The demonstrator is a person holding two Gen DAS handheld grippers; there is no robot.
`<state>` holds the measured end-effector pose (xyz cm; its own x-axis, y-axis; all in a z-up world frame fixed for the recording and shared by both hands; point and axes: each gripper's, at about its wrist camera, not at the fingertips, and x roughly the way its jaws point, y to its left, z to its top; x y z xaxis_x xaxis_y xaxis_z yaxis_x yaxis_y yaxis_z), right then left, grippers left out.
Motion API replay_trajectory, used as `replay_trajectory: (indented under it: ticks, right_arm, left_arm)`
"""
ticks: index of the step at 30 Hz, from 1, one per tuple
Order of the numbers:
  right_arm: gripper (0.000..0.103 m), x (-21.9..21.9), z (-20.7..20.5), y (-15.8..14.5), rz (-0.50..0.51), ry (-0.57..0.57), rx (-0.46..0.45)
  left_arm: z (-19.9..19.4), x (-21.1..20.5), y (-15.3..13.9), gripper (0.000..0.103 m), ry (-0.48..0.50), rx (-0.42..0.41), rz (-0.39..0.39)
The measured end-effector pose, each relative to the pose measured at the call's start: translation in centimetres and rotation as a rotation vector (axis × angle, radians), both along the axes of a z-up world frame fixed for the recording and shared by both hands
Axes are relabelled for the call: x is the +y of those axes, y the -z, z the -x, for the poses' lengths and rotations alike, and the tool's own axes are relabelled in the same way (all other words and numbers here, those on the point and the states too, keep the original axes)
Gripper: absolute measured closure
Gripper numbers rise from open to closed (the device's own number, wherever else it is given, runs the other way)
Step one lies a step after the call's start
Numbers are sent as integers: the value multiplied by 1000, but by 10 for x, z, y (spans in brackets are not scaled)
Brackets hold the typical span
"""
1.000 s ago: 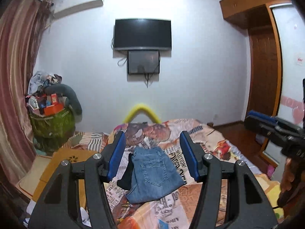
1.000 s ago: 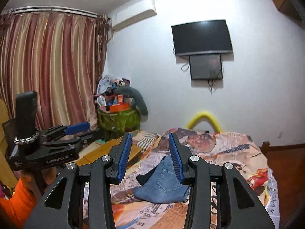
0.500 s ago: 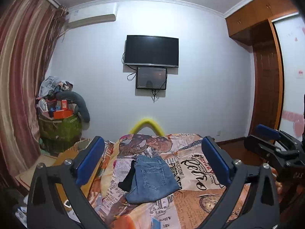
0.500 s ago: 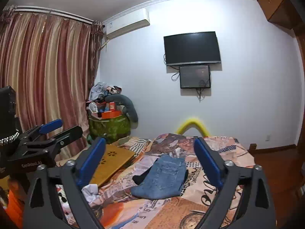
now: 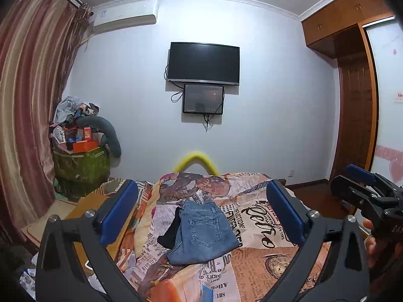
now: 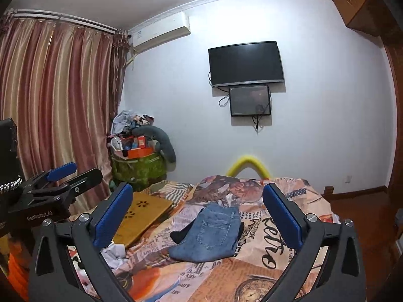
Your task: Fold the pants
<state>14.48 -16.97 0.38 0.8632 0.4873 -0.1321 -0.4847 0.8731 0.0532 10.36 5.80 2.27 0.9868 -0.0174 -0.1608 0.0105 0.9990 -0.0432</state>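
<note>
Jeans lie folded into a compact rectangle in the middle of the bed, back pocket up, over a dark garment whose kind is hard to make out. Both the left gripper and the right gripper, narrower a second ago, now stand spread wide and empty, well short of the denim. That suggests the fold is finished; the bed's near edge is cut off behind the fingers.
</note>
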Motion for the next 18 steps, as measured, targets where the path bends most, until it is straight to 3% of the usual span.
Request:
replay_trajectory:
  ticks: [18]
  right_arm:
    - [1,-3,2,1,-2,3,16]
  left_arm:
    - [-3,1,3,0,17,6,-17]
